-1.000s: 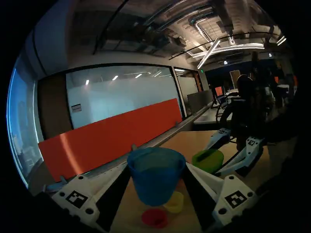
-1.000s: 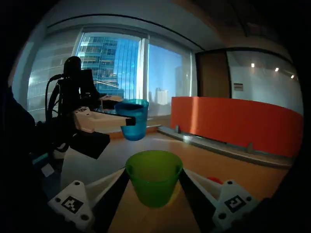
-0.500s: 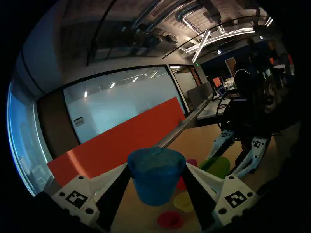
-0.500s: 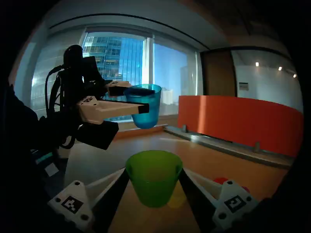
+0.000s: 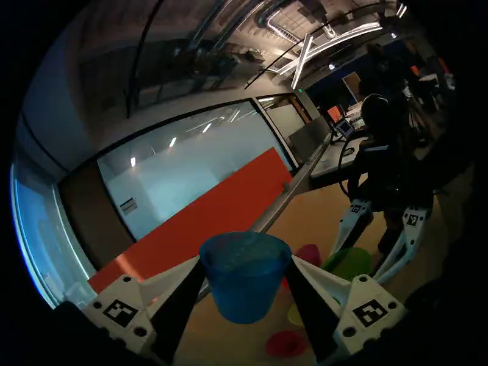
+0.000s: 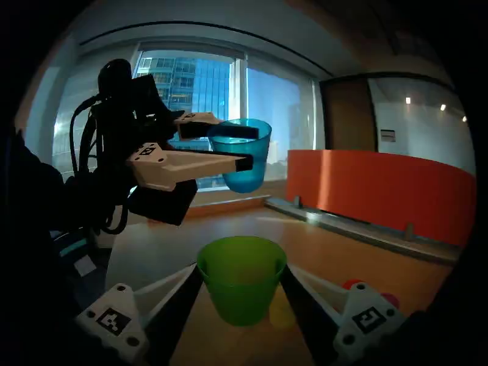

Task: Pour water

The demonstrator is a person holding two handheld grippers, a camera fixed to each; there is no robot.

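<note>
We held the left tool pinching the blue cup, one finger pressed to each side of its wall, the cup's rim above the fingers. We held the right tool the same way on the green cup, both fingers tight against it and its open mouth up.

Seen along the right tool, the blue cup hung ahead of it and higher than the green cup's rim, close to upright and well apart from it. We could not tell how much water lay in it.

Seen along the left tool, the green cup sat ahead and to the right, lower than the blue one. Below the left tool, on the desk, stood a red cup, a yellow cup and a pink cup. An orange partition ran along the desk's far edge, ahead of the tool.
</note>
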